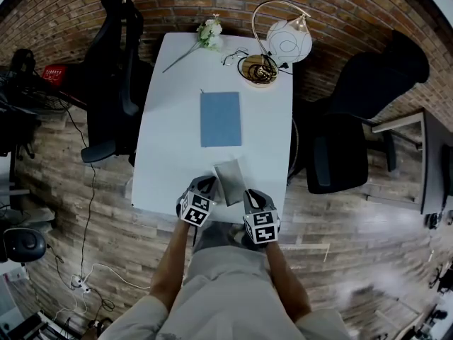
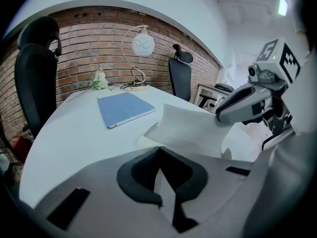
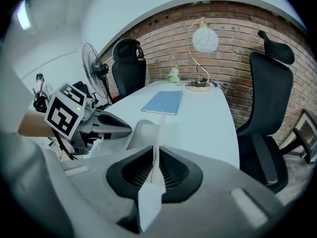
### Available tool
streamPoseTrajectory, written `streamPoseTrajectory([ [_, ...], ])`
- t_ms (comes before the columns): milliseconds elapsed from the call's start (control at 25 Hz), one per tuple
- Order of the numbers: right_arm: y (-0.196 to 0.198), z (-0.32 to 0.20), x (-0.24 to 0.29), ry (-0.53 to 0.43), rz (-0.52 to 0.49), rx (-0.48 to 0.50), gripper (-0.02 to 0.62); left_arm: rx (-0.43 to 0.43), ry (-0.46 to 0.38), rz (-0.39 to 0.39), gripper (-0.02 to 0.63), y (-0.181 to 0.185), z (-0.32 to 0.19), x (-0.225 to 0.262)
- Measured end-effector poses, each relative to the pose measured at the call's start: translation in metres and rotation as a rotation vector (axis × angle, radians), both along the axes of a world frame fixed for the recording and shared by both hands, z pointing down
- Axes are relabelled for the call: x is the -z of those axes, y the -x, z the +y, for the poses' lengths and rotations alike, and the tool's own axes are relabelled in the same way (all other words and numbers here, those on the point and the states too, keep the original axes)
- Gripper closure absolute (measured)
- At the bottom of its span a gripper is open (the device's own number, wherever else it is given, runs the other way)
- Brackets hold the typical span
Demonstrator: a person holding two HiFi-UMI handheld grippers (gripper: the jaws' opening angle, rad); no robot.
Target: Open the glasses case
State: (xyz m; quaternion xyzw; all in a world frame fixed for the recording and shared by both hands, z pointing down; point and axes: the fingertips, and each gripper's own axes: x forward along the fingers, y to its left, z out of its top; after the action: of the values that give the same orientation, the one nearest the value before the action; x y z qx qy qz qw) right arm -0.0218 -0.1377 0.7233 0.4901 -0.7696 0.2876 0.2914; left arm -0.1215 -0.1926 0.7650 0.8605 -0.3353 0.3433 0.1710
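The glasses case (image 1: 230, 180) is a flat pale grey folding case at the table's near edge, between my two grippers. In the head view my left gripper (image 1: 210, 184) holds the case's left side and my right gripper (image 1: 248, 194) its right side. In the left gripper view the left gripper (image 2: 159, 161) is shut on a thin pale flap, and the case's panel (image 2: 193, 125) rises ahead of it. In the right gripper view the right gripper (image 3: 155, 158) is shut on a thin white edge of the case (image 3: 142, 132) that stands upright between the pads.
A blue notebook (image 1: 220, 119) lies mid-table. At the far end are a curved lamp (image 1: 287, 40) on a round base and a white flower (image 1: 209, 32). Black office chairs stand to the left (image 1: 113, 83) and right (image 1: 354, 119) of the white table (image 1: 166, 168).
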Motion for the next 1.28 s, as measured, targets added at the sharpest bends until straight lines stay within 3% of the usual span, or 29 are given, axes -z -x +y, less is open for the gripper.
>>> streamPoseTrajectory([
  [360, -0.001, -0.006, 0.018, -0.110, 0.016, 0.001, 0.552, 0.032, -0.040, 0.027, 0.603, 0.001, 0.002, 0.013],
  [760, 0.009, -0.021, 0.087, -0.343, -0.015, 0.063, 0.578, 0.108, -0.252, 0.185, 0.603, 0.001, -0.003, 0.106],
  [1040, 0.006, -0.016, 0.118, -0.406, -0.037, 0.054, 0.588, 0.118, -0.354, 0.262, 0.603, -0.001, 0.006, 0.163],
  [1280, 0.001, -0.027, 0.134, -0.439, -0.045, 0.031, 0.588, 0.131, -0.388, 0.295, 0.603, 0.002, 0.004, 0.180],
])
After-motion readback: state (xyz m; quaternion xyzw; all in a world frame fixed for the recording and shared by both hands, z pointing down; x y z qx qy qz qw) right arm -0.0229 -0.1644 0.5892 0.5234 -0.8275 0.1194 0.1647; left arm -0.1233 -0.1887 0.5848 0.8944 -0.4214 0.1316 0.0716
